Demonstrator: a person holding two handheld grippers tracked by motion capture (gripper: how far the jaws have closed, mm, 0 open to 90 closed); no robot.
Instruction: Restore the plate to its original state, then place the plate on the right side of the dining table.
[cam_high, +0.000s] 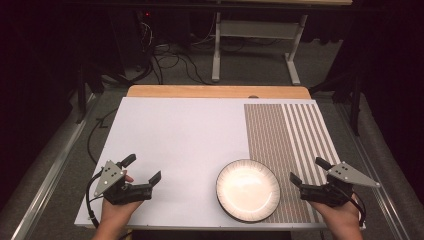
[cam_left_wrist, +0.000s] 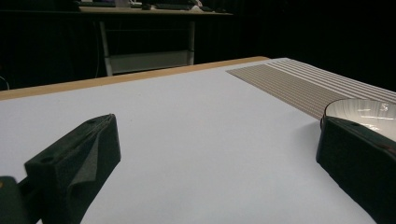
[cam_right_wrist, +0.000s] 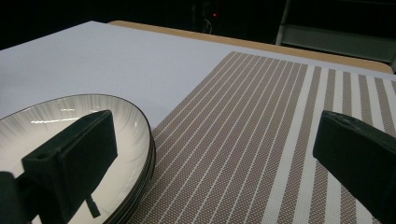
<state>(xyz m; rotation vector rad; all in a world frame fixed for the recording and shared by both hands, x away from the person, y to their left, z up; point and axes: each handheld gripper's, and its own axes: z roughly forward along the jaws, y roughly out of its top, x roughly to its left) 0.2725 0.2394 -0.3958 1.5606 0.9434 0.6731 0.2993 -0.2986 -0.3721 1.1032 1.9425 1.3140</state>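
Plate (cam_high: 248, 189) at lower centre of the high view, lying half on the striped placemat (cam_high: 290, 150), half on the white table surface (cam_high: 175, 140). Right gripper (cam_high: 306, 175) at lower right, jaws wide apart, nothing between, just beside the plate's rim. Left gripper (cam_high: 145, 170) at lower left, likewise spread and empty. Best to approach the rim low and level, then close gently. Nothing else nearby; no obstruction.
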